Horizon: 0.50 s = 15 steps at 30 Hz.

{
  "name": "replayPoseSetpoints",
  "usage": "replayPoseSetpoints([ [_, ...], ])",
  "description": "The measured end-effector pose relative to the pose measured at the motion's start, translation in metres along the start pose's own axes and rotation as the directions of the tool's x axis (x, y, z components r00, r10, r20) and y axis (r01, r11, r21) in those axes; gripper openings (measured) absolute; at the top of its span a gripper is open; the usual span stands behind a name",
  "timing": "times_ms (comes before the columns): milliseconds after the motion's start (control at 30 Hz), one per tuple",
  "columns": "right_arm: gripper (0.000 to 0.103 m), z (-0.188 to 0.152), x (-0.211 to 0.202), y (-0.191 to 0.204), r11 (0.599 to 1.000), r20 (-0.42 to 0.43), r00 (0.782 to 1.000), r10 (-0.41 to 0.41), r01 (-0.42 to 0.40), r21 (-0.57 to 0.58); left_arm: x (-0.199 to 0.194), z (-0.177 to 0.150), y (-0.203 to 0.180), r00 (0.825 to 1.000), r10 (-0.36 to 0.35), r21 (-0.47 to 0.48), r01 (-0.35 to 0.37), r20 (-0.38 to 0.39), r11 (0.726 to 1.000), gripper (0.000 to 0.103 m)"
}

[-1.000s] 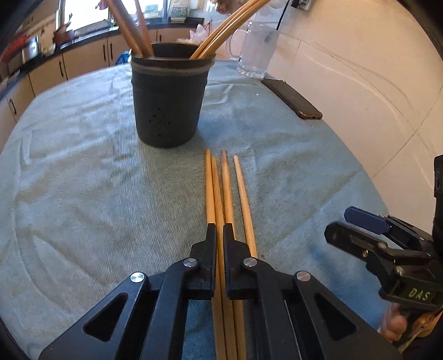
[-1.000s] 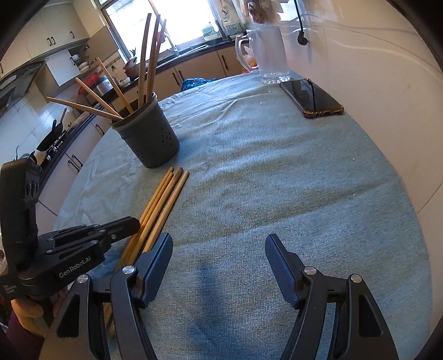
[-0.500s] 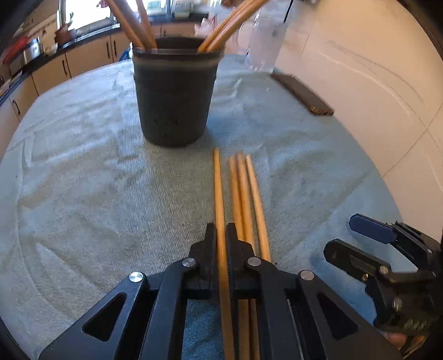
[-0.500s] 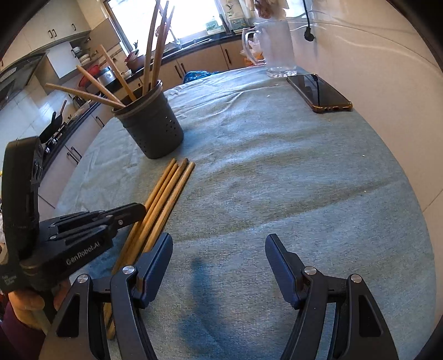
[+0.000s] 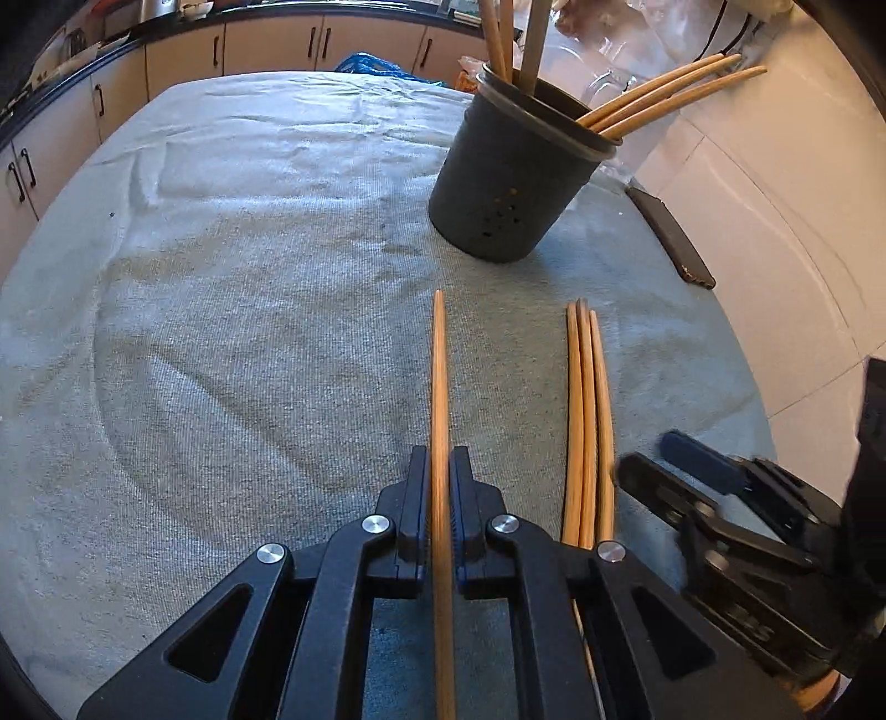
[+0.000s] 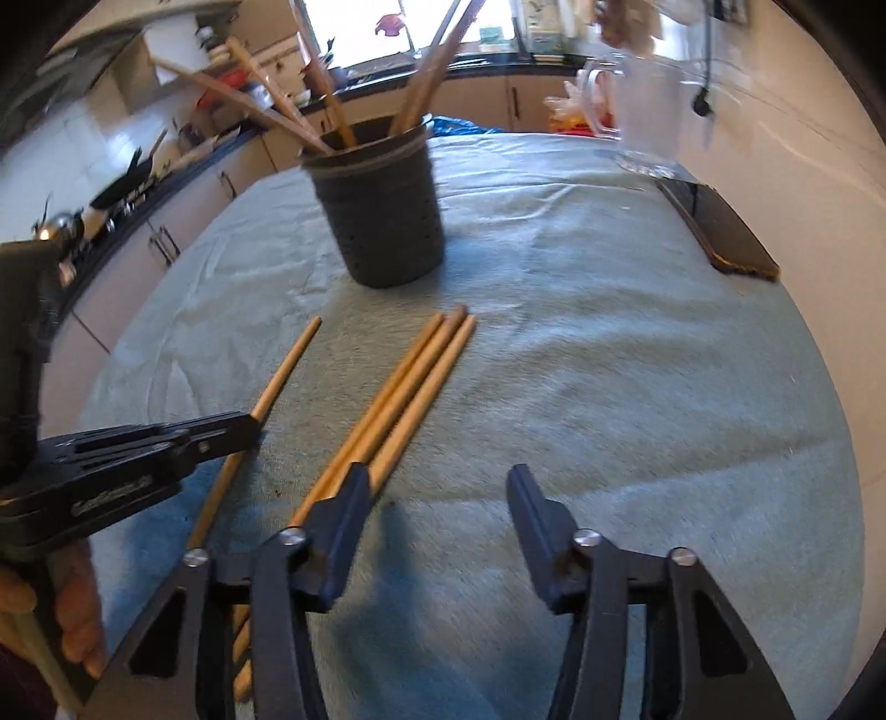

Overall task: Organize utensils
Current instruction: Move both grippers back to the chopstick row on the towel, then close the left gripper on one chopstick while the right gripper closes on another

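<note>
My left gripper [image 5: 438, 471] is shut on one wooden chopstick [image 5: 439, 376], which points forward above the cloth; both also show in the right wrist view [image 6: 243, 423], chopstick [image 6: 288, 360]. Three more chopsticks [image 5: 588, 399] lie side by side on the cloth to its right, also seen in the right wrist view [image 6: 410, 387]. A dark perforated utensil holder [image 5: 512, 183] with several wooden utensils stands beyond them, in the right wrist view too [image 6: 382, 205]. My right gripper [image 6: 437, 509] is open and empty, its left finger over the three chopsticks' near ends.
A grey-green cloth [image 5: 232, 266] covers the table. A dark phone [image 6: 720, 232] lies at the right near the wall, and a glass jug [image 6: 648, 122] stands behind it. Kitchen cabinets [image 5: 266, 44] run behind the table.
My left gripper has lifted one chopstick out of the group and carried it left, away from the other three. The right gripper has swung toward the three chopsticks.
</note>
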State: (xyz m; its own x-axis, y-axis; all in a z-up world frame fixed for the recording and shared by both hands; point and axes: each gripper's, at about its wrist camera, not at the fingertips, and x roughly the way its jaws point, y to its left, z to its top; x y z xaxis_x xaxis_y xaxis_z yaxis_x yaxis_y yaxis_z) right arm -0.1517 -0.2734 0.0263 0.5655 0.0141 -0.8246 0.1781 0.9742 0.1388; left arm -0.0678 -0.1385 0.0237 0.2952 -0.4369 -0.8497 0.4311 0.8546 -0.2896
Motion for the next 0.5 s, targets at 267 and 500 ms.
replayPoseSetpoints([
  [267, 0.035, 0.017, 0.011, -0.007, 0.998, -0.039, 0.998, -0.04, 0.041, 0.041, 0.0, -0.003, -0.004, 0.999, 0.03, -0.001, -0.03, 0.036, 1.0, 0.007],
  [500, 0.034, 0.029, 0.017, 0.004, 0.997, -0.064, 0.996, -0.062, 0.065, 0.039, -0.002, -0.004, 0.003, 0.999, 0.012, -0.02, -0.011, 0.039, 1.0, 0.007],
])
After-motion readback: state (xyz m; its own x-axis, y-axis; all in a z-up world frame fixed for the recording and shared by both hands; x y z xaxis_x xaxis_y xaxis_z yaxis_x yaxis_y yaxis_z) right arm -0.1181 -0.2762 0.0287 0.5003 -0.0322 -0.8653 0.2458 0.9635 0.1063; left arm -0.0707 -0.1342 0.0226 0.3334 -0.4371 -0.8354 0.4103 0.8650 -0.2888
